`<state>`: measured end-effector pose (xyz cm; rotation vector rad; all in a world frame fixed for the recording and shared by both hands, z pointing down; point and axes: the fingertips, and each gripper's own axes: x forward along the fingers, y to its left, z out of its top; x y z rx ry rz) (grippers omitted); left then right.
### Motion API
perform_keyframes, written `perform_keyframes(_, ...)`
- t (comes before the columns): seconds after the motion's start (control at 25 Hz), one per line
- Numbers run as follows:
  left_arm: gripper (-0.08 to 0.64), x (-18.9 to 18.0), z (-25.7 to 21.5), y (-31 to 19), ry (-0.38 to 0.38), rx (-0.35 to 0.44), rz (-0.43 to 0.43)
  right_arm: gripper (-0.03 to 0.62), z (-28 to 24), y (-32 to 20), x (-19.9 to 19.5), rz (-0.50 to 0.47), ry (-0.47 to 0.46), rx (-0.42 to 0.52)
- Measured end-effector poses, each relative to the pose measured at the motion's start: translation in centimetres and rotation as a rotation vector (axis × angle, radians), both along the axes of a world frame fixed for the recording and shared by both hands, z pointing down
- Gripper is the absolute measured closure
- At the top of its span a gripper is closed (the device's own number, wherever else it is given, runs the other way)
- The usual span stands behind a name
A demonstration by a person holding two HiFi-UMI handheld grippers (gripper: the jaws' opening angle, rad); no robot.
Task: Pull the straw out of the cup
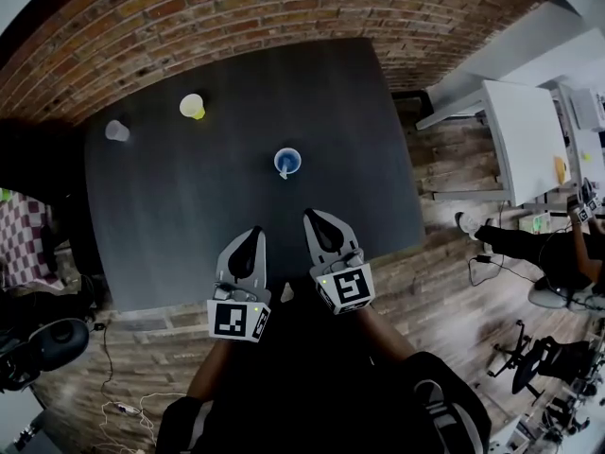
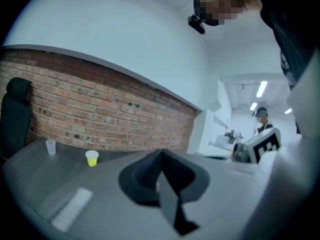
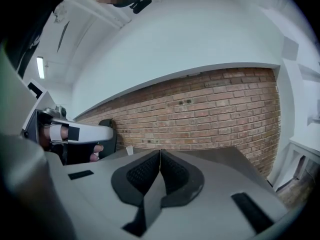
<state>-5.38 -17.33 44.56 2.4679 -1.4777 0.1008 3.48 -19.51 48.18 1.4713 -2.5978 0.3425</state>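
Looking down in the head view, the dark table (image 1: pixel 189 216) carries three cups: a blue cup (image 1: pixel 287 162) near the middle, and a yellow cup (image 1: pixel 192 106) and a clear cup (image 1: pixel 116 130) towards the far left, by the brick wall (image 1: pixel 236 17). The straw (image 1: pixel 283 172) stands in the blue cup and leans towards the person's side of the rim, so its free end faces an approach from the near edge. The left gripper (image 1: pixel 253 231) and the right gripper (image 1: pixel 310 215) hover side by side over the near edge, apart from the blue cup and pointing roughly at it.

In the left gripper view, the jaws are pressed together with nothing between them. The yellow cup and clear cup show far off to the left. The blue cup is not visible, probably because the jaws cover it.

In the right gripper view, the jaws likewise meet tip to tip and hold nothing. The camera faces the brick wall, and the blue cup cannot be made out.

The pull appears not yet begun, as the straw sits in the cup. One gripper must spread its jaws before reaching. The other would likely steady the light cup against tipping.
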Motion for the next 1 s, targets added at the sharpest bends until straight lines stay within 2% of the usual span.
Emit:
perform_keyframes(0.2,0.557,0.6,0.9,-1.3,0.013,-0.006,0.024,0.586,0.6,-0.6,-0.4,-0.009,0.040,0.004)
perform_keyframes(0.36,0.557,0.8,2.0,-2.4,0.013,-0.016,0.045,0.584,1.7,-1.7,-0.8,-0.007,0.038,-0.004)
perform_keyframes(0.76,0.555,1.9,5.5,-4.2,0.011,-0.069,0.078,0.584,6.4,-2.8,-1.0,-0.013,0.070,-0.096)
perform_keyframes(1.0,0.557,2.0,6.8,-5.1,0.017,-0.089,0.066,0.583,9.1,-3.5,-1.1,-0.032,0.103,-0.141)
